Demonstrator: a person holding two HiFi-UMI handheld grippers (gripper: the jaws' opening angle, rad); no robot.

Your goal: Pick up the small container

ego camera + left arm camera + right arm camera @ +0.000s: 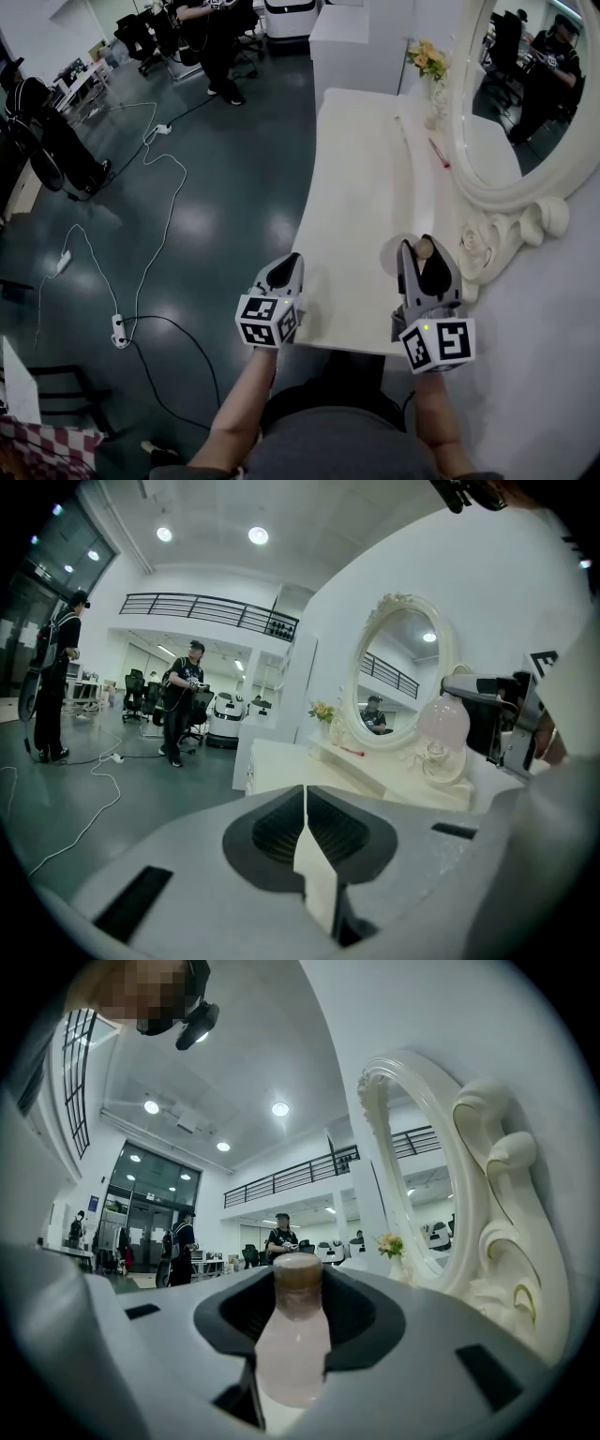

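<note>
- Near the counter's near right corner, the right tool is clamped on the small container, a pale pink bottle with a brown cap. It lies between the jaws with the cap pointing away.
- Left tool sits over the near left edge, jaws pressed together on nothing, well apart from the container.
- Risk: the body looks smooth and rounded and the pads hold its sides only. A quick swing or tilt could let it slide out forward, cap first.
- Risk: the near edge is close, so a dropped container would likely roll off to the floor.
- Risk: the carved mirror frame stands just beside the right tool. Drifting toward it could knock the container or jar the grip.
- Risk: the left tool is idle and can't catch anything, so the grip is the only hold.
- Only the right tool view shows the cap, the bottle's shape and the pads on its body.
- Only the head view shows where both tools sit on the counter. The container is mostly hidden there, just a brownish bit between the jaws.
- Only the left tool view shows the right tool side-on, with a pale pink round shape at its tip, probably the container.
- Just below that shape is a glassy thing. Can't tell if they touch, or if the container is clear of the counter.
</note>
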